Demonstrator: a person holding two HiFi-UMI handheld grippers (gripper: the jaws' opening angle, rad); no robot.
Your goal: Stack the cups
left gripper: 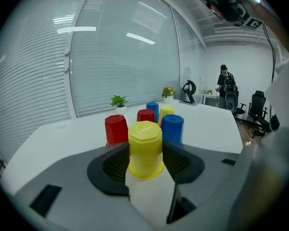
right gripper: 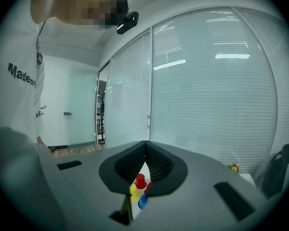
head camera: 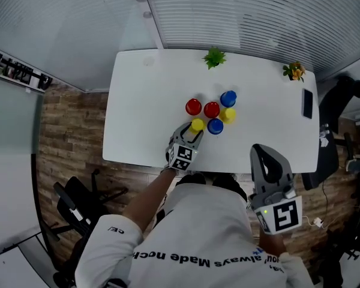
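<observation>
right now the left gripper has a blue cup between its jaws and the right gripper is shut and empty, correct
No: the left gripper has a yellow cup between its jaws, not a blue one; the left gripper view shows it. The right gripper is shut and empty.

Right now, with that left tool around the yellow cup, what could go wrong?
The left fingers hug the yellow cup on its sloping sides, so it might slip out when lifted. A blue cup and a red cup stand close behind it; pushing forward or swinging sideways could topple them.
</observation>
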